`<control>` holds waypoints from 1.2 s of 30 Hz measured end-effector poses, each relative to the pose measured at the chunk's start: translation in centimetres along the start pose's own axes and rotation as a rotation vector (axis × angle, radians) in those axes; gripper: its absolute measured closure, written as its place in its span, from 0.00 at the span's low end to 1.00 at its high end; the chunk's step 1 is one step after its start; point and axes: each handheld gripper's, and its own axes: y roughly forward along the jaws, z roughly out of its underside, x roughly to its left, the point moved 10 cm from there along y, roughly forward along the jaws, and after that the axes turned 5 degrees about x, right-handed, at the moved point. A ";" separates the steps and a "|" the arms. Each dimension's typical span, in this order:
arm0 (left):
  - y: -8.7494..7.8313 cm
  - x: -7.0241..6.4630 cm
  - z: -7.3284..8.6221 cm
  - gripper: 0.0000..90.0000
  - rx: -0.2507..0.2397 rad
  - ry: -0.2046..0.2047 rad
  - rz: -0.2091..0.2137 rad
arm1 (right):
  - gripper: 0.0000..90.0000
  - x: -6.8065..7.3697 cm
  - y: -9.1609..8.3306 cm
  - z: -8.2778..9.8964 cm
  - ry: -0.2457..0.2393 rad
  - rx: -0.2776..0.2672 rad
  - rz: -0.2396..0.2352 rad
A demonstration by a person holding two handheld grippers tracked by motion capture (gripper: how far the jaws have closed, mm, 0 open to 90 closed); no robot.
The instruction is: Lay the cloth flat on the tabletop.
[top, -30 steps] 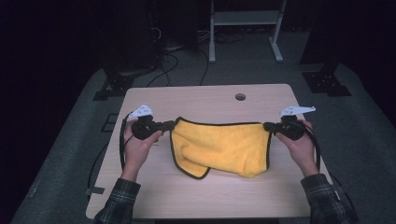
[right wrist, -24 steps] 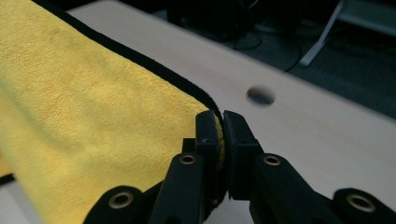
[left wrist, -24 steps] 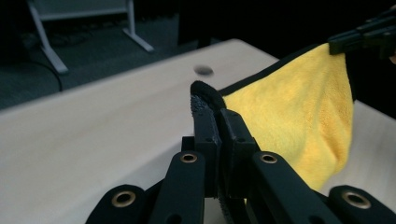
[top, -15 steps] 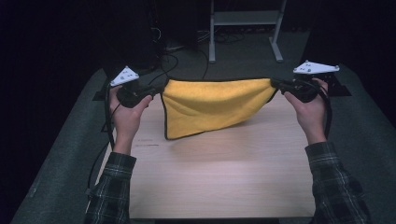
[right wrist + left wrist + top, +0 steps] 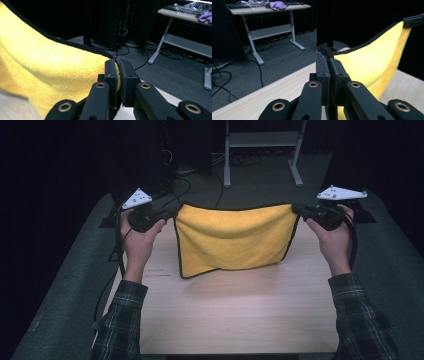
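Where the two plaid sleeves enter at the bottom corners of the high view, a bare stretch of pale wood tabletop (image 5: 235,315) lies between them, and above it one yellow cloth (image 5: 235,237) with a dark edge hangs spread in the middle of the frame, its lower hem sagging lowest at the left. There are two grippers. The left gripper (image 5: 167,215), at the left of the frame, has its jaws pressed together on the cloth's upper left corner; the left gripper view shows that dark hem nipped between the pads. The right gripper (image 5: 299,211), at the right, pinches the upper right corner in the same way, so the top edge runs nearly level between them. Each gripper carries one grey three-cornered plate. Past the tabletop, grey carpet (image 5: 260,190) fills the upper middle, crossed by loose black cables (image 5: 175,170), and one white-legged desk frame (image 5: 262,150) stands at the top, dark curtains around it.
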 end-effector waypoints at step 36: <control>0.1 -2.6 10.2 0.95 0.124 -0.089 0.109 | 0.94 4.7 0.3 8.6 -0.024 0.076 -0.124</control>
